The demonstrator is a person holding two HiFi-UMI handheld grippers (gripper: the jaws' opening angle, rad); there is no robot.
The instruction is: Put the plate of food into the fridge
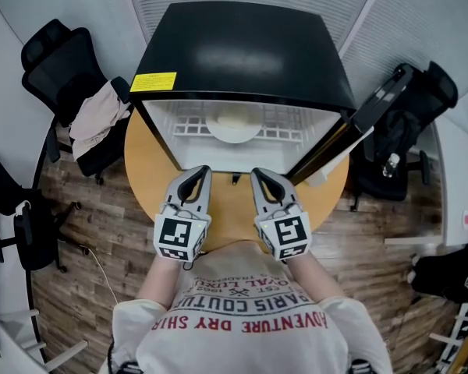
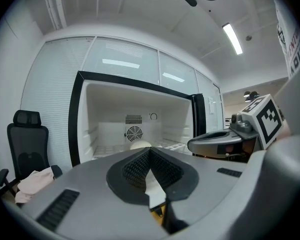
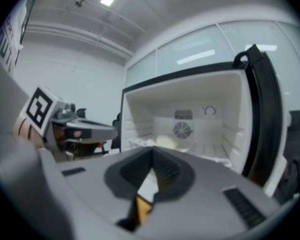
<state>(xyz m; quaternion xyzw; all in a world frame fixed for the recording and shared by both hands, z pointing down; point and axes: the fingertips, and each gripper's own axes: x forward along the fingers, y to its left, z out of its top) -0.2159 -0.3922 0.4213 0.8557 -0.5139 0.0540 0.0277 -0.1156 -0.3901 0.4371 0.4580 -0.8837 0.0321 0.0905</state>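
Only legible txt I get is on the person's shirt point(image 1: 253, 318), upside down in head view. Red caps read "ADVENTURE DRY SHIR…", cut off at the edge, w/ dark "PARIS COUTU…" beside it. Smaller lines by the collar are too small to read. Yellow label point(image 1: 154, 82) on fridge point(image 1: 242, 53) top, front-left corner, has print but it's illegible. Square markers point(image 1: 177, 236) on left gripper point(image 1: 198, 174) & right gripper point(image 1: 260, 174) are b/w patterns only.

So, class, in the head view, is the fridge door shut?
No, the fridge door stands swung open at the right, and the plate of food shows on the wire shelf inside.
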